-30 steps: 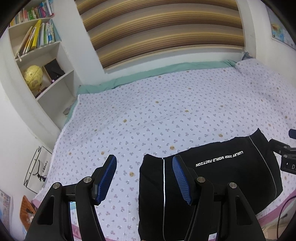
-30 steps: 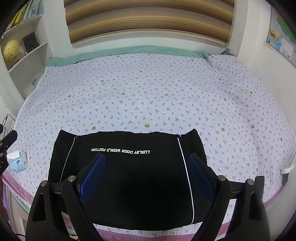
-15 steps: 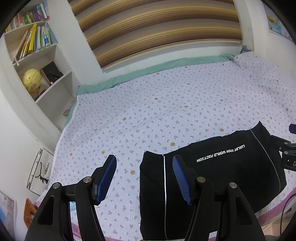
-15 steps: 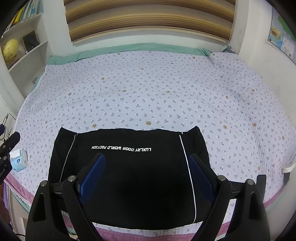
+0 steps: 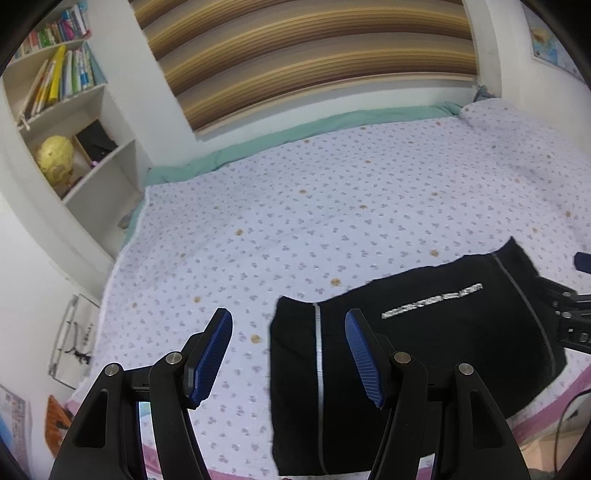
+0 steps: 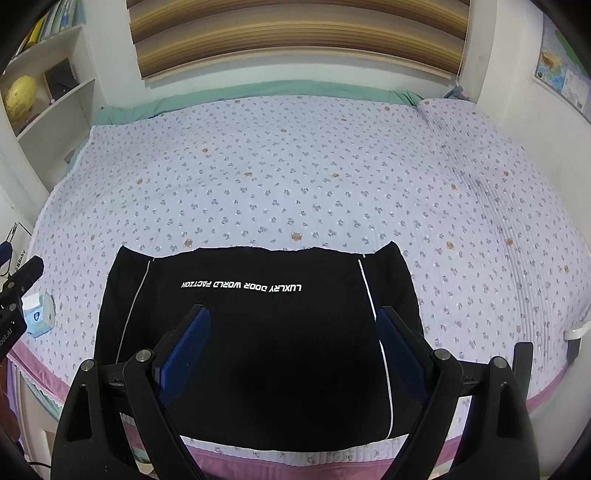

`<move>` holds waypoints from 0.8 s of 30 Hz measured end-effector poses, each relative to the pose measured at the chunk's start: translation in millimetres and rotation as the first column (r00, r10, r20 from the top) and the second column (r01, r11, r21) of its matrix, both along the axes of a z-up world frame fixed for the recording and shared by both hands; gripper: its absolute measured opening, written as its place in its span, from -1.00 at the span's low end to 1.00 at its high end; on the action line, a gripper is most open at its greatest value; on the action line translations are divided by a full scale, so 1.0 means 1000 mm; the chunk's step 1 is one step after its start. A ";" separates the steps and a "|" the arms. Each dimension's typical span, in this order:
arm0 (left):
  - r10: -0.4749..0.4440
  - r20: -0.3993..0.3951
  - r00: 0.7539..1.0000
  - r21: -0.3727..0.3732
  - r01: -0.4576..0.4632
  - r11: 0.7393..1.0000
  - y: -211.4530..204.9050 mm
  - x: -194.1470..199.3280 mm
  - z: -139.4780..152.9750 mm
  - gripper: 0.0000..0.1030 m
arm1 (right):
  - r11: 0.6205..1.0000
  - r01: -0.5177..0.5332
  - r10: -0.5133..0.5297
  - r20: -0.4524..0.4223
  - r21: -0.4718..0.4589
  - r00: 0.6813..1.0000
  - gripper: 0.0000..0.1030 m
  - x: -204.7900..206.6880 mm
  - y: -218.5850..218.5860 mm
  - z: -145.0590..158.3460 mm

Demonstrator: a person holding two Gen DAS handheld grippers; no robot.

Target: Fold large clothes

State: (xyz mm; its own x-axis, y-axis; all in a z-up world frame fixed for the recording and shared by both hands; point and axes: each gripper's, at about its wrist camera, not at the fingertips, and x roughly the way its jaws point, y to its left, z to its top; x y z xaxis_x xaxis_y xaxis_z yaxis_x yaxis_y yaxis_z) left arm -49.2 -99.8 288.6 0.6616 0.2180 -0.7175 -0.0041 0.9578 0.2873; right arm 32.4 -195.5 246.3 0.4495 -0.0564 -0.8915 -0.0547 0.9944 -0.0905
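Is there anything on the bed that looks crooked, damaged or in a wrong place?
Nothing stands out. The black garment lies flat and folded near the front edge of the bed; its white lettering is upside down from this side. A small tissue pack sits beside it.

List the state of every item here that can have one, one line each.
black garment: folded into a flat rectangle at the near edge of the bed, white lettering facing up.
left claw: open, empty, above the garment's left edge.
right claw: open, empty, above the garment's middle.
quilt: spread flat over the bed.
window blind: lowered.
tissue pack: lying on the quilt, left of the garment.
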 end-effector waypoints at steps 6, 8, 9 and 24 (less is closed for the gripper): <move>-0.017 -0.005 1.000 -0.019 0.017 1.000 -0.003 0.000 0.001 0.26 | 1.000 -0.004 0.004 -0.009 0.003 1.000 0.79 -0.002 -0.003 -0.002; -0.028 0.007 1.000 0.013 0.028 1.000 -0.007 -0.002 0.001 0.26 | 1.000 -0.003 0.003 -0.012 0.000 1.000 0.79 -0.002 -0.003 -0.003; -0.033 0.011 0.999 0.026 0.032 0.999 -0.009 -0.002 0.001 0.26 | 1.000 -0.001 0.001 -0.013 0.001 1.000 0.79 -0.002 -0.003 -0.004; -0.044 0.022 0.999 0.079 0.042 0.996 -0.019 -0.005 0.003 0.26 | 1.000 -0.008 0.008 -0.023 0.013 1.000 0.79 0.001 -0.005 -0.008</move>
